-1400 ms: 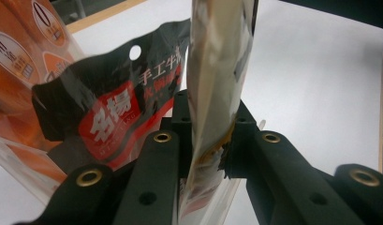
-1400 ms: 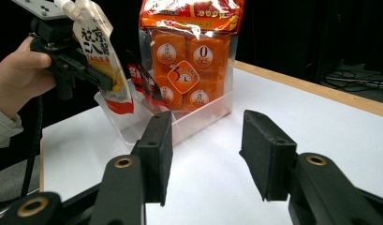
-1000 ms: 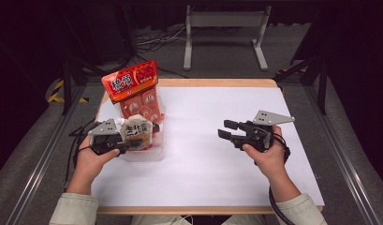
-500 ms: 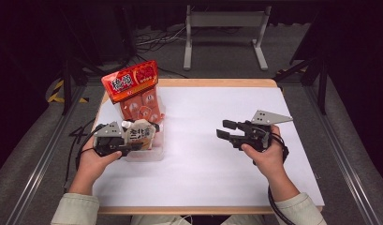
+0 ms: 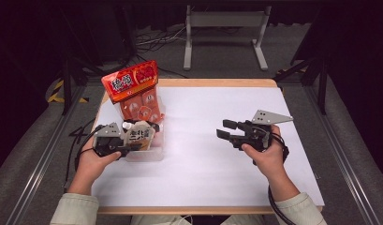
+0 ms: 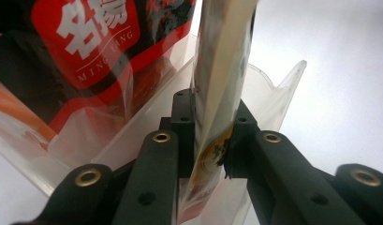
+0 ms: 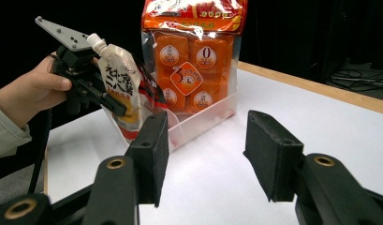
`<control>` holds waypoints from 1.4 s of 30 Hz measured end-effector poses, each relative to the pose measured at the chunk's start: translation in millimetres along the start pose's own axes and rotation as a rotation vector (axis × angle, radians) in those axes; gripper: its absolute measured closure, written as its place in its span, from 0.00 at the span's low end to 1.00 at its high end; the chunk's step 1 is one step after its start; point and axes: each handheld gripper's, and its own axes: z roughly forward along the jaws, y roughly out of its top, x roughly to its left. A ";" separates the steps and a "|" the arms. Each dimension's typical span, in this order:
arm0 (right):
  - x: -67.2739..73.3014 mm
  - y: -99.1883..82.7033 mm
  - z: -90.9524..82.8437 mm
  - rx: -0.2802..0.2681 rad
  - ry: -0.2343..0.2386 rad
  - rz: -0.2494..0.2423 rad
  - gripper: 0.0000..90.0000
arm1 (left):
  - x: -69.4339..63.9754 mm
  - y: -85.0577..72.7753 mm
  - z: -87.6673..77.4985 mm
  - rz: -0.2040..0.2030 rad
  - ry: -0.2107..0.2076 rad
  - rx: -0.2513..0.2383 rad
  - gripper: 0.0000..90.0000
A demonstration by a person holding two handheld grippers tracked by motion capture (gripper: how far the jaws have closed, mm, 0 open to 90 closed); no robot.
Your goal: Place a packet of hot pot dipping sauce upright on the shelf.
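We got left gripper (image 5: 133, 146) clamped on spout pouch (image 7: 120, 79) over clear bin (image 5: 149, 152); soft pouch could slip, knock orange snack bag (image 5: 135, 93). Right gripper (image 5: 226, 130) gapes, holds nothing, jaws just been opening.

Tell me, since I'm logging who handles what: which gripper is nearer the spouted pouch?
Left. The left gripper is shut on the spouted pouch over the clear bin; the right gripper hangs open, well apart across the table.

Black grippers (image 5: 231, 131) (brass rivets), pale sleeves (image 5: 77, 208)

High view overhead; gripper views low, close, sharing perhaps clear bin (image 7: 203, 117).
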 end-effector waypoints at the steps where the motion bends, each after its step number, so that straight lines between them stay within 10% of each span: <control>1: 0.0 -0.1 0.2 0.000 0.003 0.002 0.56 | 0.7 -0.3 -0.1 0.001 -0.002 -0.002 0.86; 8: -0.1 -0.4 -0.7 0.001 0.004 0.002 0.55 | 3.2 -2.9 -2.9 -0.018 0.020 -0.028 0.78; 13: -0.5 -0.5 -1.3 0.000 0.000 0.002 0.54 | 2.3 -1.3 -9.9 -0.052 0.018 -0.099 0.43; 29: -14.6 -7.7 -28.8 -0.020 -0.068 -0.012 0.45 | -8.5 -6.4 -41.8 -0.040 0.127 -0.108 0.22; 42: -43.6 -31.3 -70.8 0.011 -0.235 0.006 0.30 | 1.0 -22.2 -56.2 -0.066 0.180 -0.132 0.10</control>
